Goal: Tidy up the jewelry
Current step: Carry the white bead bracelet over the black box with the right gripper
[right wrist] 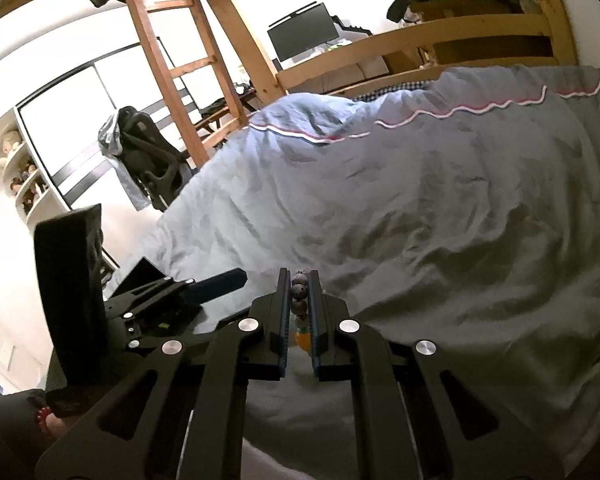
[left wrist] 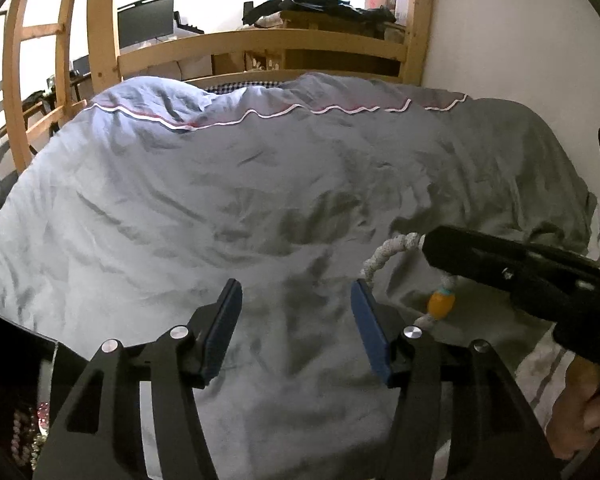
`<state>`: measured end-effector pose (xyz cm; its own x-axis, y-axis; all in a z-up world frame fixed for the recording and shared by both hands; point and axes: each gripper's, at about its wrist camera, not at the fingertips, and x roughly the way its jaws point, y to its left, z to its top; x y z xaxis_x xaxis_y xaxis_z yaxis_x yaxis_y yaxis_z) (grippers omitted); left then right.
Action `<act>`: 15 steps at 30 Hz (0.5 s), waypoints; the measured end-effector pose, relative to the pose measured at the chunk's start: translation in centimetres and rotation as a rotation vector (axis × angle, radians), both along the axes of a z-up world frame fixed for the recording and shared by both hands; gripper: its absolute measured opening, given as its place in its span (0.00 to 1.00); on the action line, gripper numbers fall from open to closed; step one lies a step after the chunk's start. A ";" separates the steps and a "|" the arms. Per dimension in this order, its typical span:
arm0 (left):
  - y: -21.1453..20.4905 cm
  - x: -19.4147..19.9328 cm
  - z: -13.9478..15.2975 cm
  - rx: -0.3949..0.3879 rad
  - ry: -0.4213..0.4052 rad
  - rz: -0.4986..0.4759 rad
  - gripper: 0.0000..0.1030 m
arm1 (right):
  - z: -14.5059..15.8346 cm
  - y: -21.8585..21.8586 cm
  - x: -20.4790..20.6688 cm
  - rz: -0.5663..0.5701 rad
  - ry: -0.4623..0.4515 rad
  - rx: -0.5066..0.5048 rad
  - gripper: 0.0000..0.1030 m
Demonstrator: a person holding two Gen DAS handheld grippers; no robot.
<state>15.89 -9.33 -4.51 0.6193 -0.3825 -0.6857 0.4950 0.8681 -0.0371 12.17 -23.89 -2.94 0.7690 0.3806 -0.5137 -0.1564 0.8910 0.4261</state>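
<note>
A bead bracelet (left wrist: 384, 254) of speckled whitish beads with an orange bead (left wrist: 441, 306) hangs in the air above the grey duvet (left wrist: 260, 184). My right gripper (right wrist: 300, 284) is shut on the bracelet (right wrist: 300, 292); the orange bead (right wrist: 302, 340) shows between its pads. In the left wrist view the right gripper (left wrist: 428, 246) comes in from the right. My left gripper (left wrist: 296, 300) is open and empty, just left of the bracelet; it also shows in the right wrist view (right wrist: 220, 282). A dark jewelry box with beads (left wrist: 24, 432) sits at the lower left.
The bed has a wooden frame (left wrist: 260, 46) and ladder (right wrist: 160, 52). A white wall (left wrist: 520, 40) is on the right. A chair draped with clothes (right wrist: 140, 160) stands beside the bed. The open black box lid (right wrist: 66, 272) stands upright on the left.
</note>
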 end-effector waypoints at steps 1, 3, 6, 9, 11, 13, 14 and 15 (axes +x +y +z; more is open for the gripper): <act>0.2 -0.2 0.2 0.001 -0.002 0.009 0.58 | 0.2 0.2 -0.1 0.004 -0.001 0.000 0.09; 0.6 -0.8 0.8 0.001 -0.013 0.021 0.62 | 0.7 0.5 -0.6 0.012 -0.007 0.006 0.09; 1.3 -1.9 1.5 0.017 -0.026 0.033 0.64 | 1.9 1.7 -1.6 0.037 -0.022 -0.003 0.09; 2.4 -3.7 2.6 0.038 -0.051 0.052 0.67 | 3.3 3.4 -2.5 0.066 -0.039 -0.022 0.09; 3.3 -4.5 3.2 0.041 -0.058 0.071 0.68 | 4.2 4.7 -3.1 0.088 -0.050 -0.025 0.09; 4.7 -5.4 4.0 0.033 -0.064 0.098 0.68 | 4.9 6.1 -3.6 0.111 -0.059 -0.025 0.09; 5.4 -5.8 4.4 0.027 -0.066 0.113 0.69 | 5.2 6.8 -3.8 0.123 -0.062 -0.023 0.09; 6.0 -5.9 4.7 0.024 -0.066 0.125 0.69 | 5.6 7.6 -4.0 0.140 -0.065 -0.019 0.09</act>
